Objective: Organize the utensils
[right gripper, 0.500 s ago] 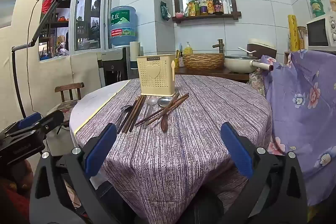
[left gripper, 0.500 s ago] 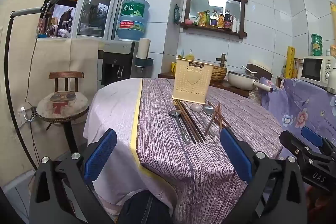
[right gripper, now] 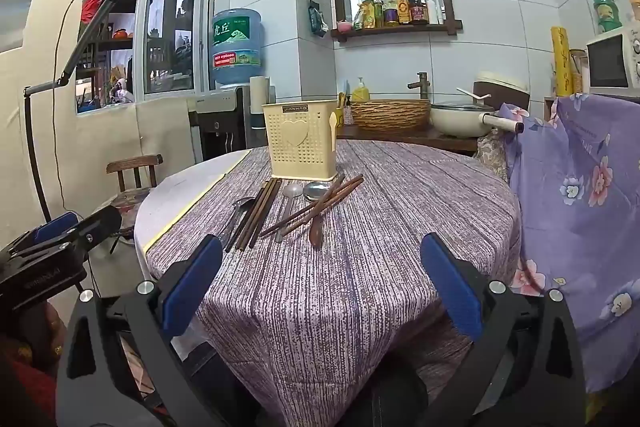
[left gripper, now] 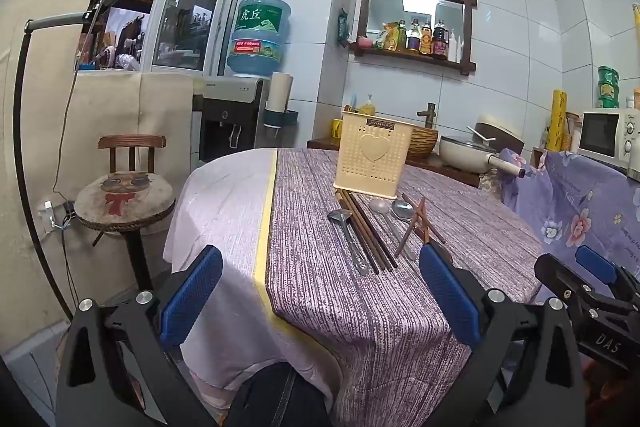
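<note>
A cream perforated utensil holder stands upright on the round table with a purple striped cloth. In front of it lie dark chopsticks, metal spoons, crossed chopsticks and a wooden spoon. My left gripper is open and empty, near the table's front edge, short of the utensils. My right gripper is open and empty over the cloth, also short of them.
A wooden stool stands left of the table. A chair draped in purple flowered cloth stands at the right. Behind the table is a counter with a woven basket and a pot. A water dispenser stands at the back left.
Both views show the table and utensils slightly nearer and lower in frame; both grippers have crept forward. Both stay open.
</note>
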Demonstrator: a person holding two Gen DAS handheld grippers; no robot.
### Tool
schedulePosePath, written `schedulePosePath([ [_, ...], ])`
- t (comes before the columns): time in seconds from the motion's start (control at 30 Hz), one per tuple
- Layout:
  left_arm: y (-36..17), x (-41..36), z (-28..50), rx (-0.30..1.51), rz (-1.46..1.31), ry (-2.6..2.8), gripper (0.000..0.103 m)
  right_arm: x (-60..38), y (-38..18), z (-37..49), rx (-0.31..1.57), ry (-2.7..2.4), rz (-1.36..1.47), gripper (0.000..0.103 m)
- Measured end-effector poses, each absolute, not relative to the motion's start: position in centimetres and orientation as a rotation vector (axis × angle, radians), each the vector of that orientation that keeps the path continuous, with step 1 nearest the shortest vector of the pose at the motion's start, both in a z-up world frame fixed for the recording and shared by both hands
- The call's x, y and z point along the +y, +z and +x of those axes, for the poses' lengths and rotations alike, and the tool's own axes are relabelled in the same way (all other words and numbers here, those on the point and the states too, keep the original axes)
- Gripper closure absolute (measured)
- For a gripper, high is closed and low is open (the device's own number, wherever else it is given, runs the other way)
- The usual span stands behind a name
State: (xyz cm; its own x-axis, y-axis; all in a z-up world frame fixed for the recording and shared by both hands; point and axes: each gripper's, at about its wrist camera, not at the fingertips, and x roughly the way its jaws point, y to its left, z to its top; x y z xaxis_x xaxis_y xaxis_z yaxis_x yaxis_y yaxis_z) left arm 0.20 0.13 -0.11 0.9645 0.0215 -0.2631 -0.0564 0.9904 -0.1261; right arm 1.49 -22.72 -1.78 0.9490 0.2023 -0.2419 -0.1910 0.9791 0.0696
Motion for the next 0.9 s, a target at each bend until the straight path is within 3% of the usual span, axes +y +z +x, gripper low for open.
schedulePosePath([
  [0.9,-0.26,0.38,0.16,0.269,-0.133,0.034,0.005,-22.62,-1.90,1.68,0.252,0.201,0.046,0.005],
])
